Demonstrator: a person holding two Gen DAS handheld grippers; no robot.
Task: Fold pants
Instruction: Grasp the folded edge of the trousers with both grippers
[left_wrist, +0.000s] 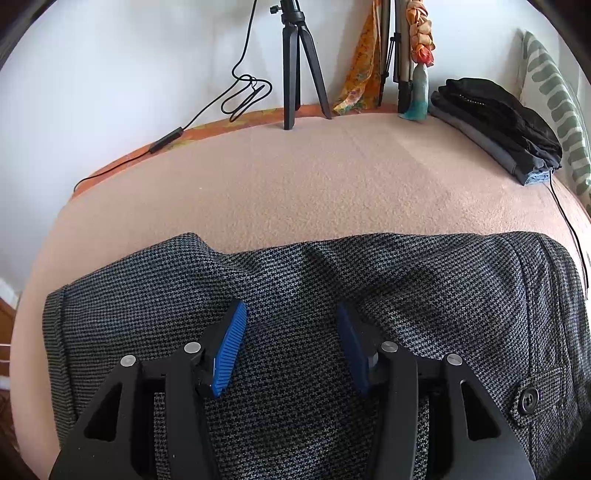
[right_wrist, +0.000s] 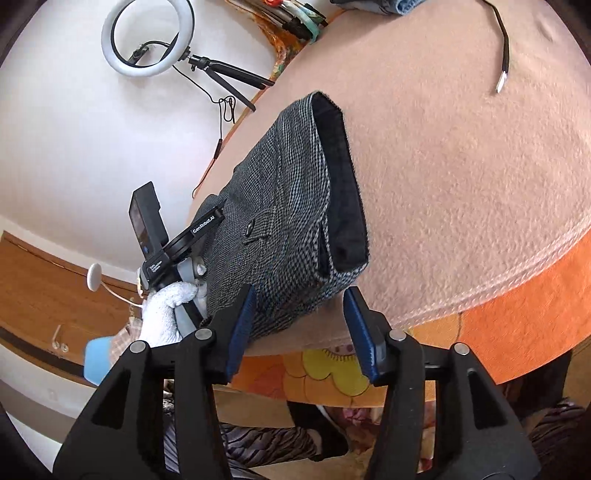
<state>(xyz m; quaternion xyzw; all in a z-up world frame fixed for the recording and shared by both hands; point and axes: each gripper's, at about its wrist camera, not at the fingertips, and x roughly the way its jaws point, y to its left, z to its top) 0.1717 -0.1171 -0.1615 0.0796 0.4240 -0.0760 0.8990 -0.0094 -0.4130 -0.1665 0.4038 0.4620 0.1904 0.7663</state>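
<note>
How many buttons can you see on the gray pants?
1. The button sits on a flap near the gray pants' right end, seen again from the right wrist. Others may be hidden.

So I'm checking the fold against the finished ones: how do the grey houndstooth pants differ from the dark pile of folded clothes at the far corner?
The grey houndstooth pants are a single garment lying near the front edge under the open left claw; the pile of folded clothes is several garments stacked by the striped pillow. The pants are patterned grey; the pile is mostly plain black and dark grey. Both rest on the pink blanket.
</note>
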